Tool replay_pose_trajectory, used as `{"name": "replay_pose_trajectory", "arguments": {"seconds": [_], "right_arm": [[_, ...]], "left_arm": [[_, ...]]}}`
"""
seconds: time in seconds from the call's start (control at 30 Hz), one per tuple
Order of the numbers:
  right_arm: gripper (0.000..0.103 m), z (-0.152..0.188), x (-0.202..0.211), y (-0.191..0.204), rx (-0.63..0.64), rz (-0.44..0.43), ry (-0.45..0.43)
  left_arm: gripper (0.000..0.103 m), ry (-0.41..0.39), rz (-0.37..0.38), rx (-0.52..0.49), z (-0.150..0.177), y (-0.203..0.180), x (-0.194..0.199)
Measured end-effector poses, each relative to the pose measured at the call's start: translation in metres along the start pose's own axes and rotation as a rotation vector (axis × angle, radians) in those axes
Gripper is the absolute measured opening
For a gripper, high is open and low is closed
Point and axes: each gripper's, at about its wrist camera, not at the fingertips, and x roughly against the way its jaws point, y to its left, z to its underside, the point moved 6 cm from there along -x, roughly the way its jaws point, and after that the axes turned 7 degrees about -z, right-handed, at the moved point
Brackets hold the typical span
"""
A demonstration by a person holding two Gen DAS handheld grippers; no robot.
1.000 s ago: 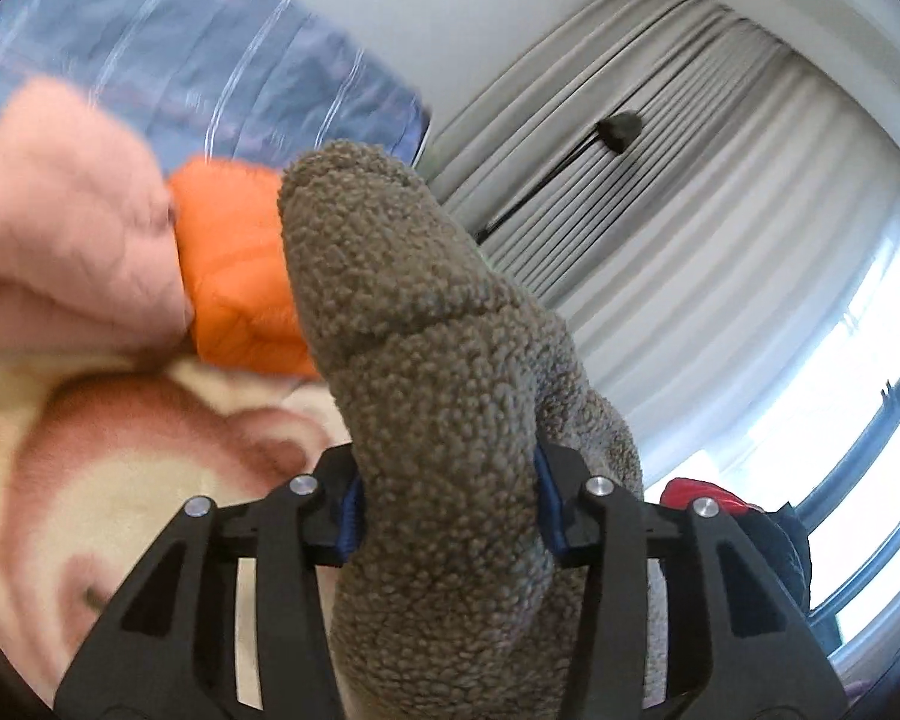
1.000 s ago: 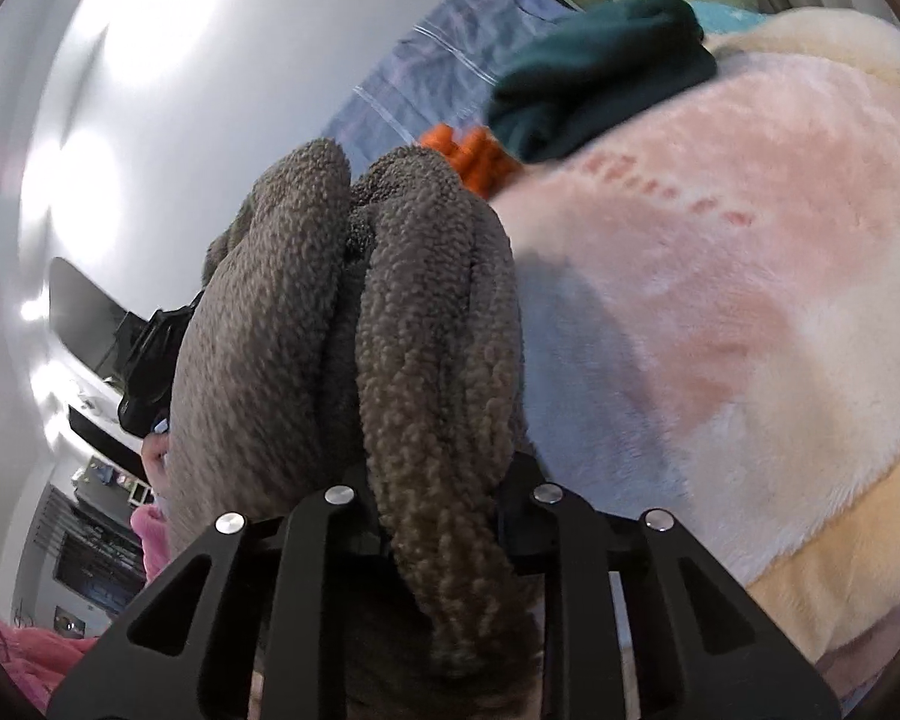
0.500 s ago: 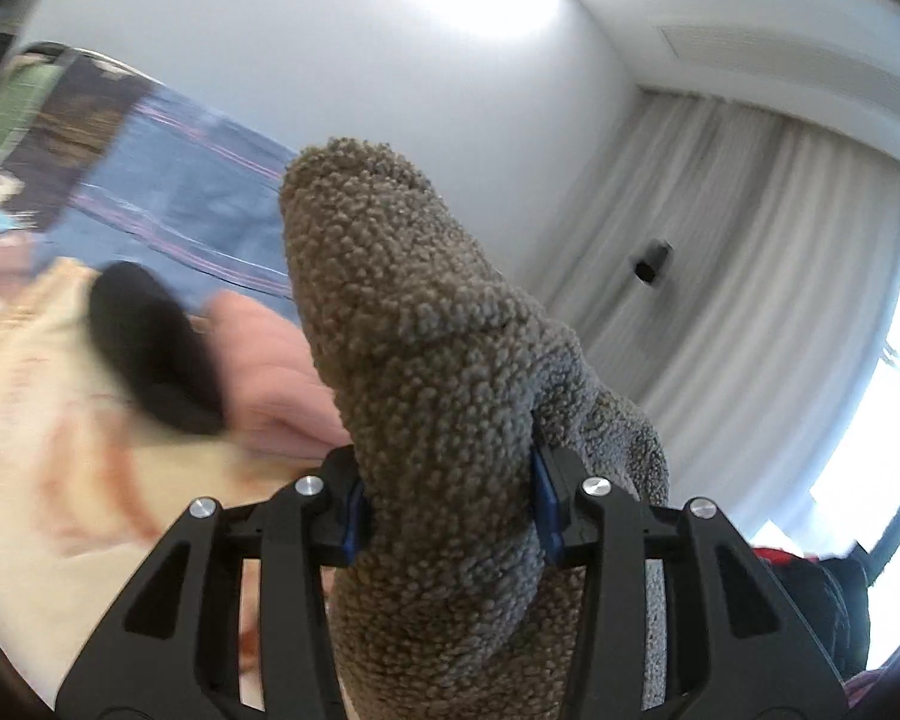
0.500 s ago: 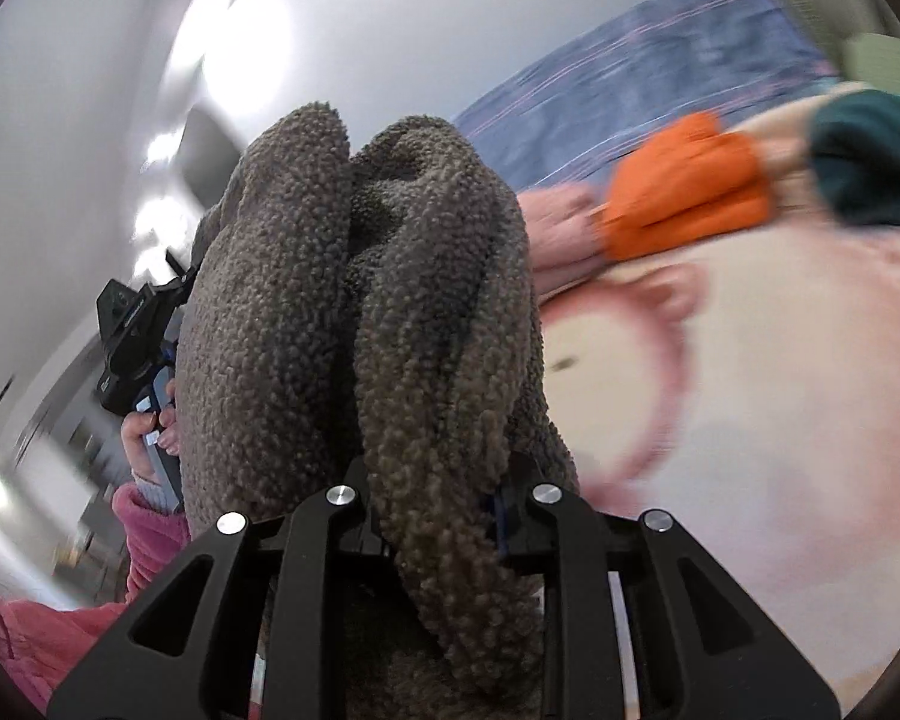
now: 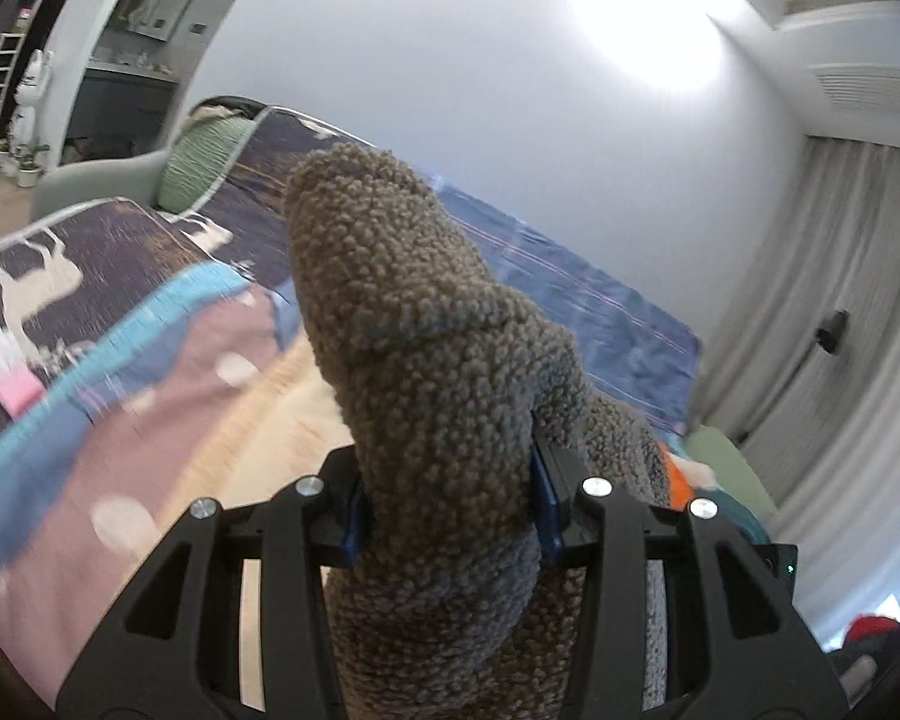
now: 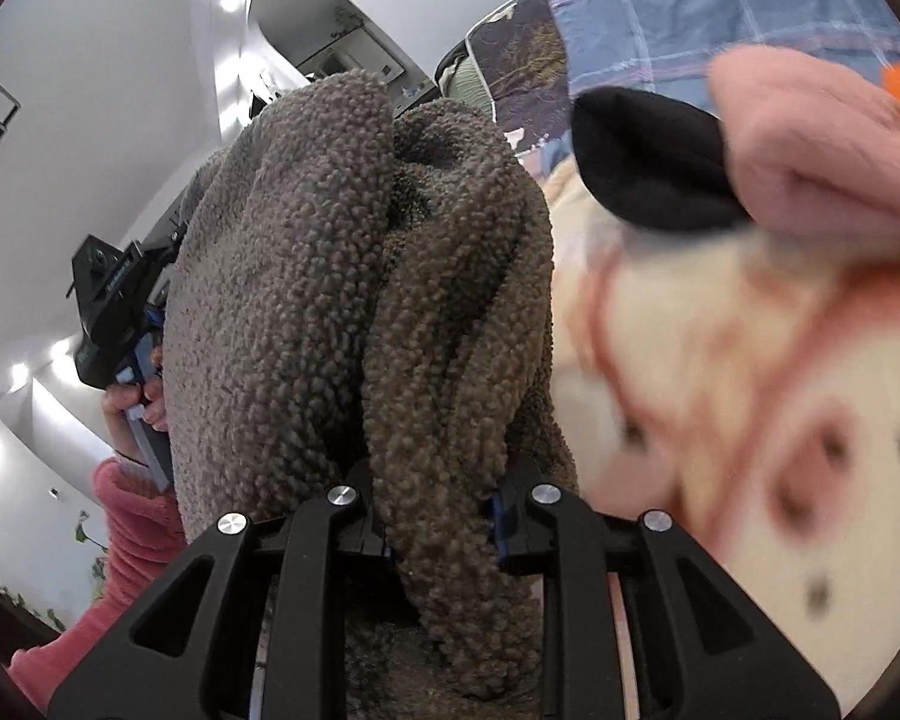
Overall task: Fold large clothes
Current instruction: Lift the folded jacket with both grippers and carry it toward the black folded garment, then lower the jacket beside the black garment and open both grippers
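Both claws are clamped on one brown fleece (image 5: 426, 420): the left gripper (image 5: 447, 516) pinches a single thick fold, the right gripper (image 6: 438, 516) a doubled bunch (image 6: 354, 312). The garment hangs in the air between them, above the bed (image 5: 168, 420), apparently clear of the pink (image 6: 822, 138) and black (image 6: 648, 156) clothes piled near its far edge, though blur makes that uncertain. It looks bulky, soft and limp, grippy rather than slick, so it should sag in the middle. Corners or hem edges, held well apart, seem the best holds.
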Motion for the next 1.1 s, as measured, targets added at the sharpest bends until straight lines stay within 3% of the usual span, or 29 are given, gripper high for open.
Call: {"name": "replay_pose_trajectory", "arguments": {"seconds": [0.2, 0.3, 0.37, 0.47, 0.5, 0.6, 0.67, 0.73, 0.8, 0.9, 1.0, 1.1], "right_arm": [[0.023, -0.105, -0.077, -0.020, 0.055, 0.052, -0.019], [0.023, -0.132, -0.116, -0.046, 0.040, 0.097, -0.021], [0.023, -0.143, -0.148, -0.073, 0.046, 0.187, -0.009], [0.023, -0.130, -0.190, -0.134, 0.001, 0.374, 0.052], [0.025, -0.127, -0.193, -0.144, -0.003, 0.372, 0.035], [0.026, -0.128, -0.195, -0.152, 0.007, 0.385, -0.009], [0.028, -0.127, -0.198, -0.147, 0.066, 0.433, -0.007], [0.031, -0.126, -0.197, -0.143, 0.082, 0.462, -0.015], [0.039, -0.124, -0.190, -0.141, 0.037, 0.454, -0.029], [0.050, -0.122, -0.172, -0.134, -0.007, 0.425, -0.041], [0.053, -0.111, -0.140, -0.111, 0.019, 0.416, -0.061], [0.060, -0.094, -0.103, -0.083, 0.137, 0.436, -0.081]], "left_arm": [[0.043, -0.012, -0.165, -0.052, -0.081, 0.045, -0.097], [0.043, -0.039, -0.242, -0.064, -0.112, 0.066, -0.148], [0.046, -0.043, -0.296, -0.072, -0.118, 0.080, -0.184], [0.053, 0.033, -0.438, -0.017, -0.096, 0.115, -0.244], [0.050, 0.101, -0.478, 0.013, -0.071, 0.130, -0.270], [0.044, 0.234, -0.452, -0.035, -0.017, 0.138, -0.312], [0.045, 0.218, -0.458, -0.080, -0.003, 0.138, -0.311], [0.045, 0.190, -0.411, -0.015, -0.007, 0.138, -0.293], [0.056, 0.198, -0.388, -0.003, -0.012, 0.138, -0.282], [0.070, 0.198, -0.372, -0.087, -0.003, 0.124, -0.264], [0.071, 0.183, -0.349, -0.102, 0.018, 0.116, -0.253], [0.072, 0.153, -0.308, -0.050, 0.026, 0.103, -0.232]]}}
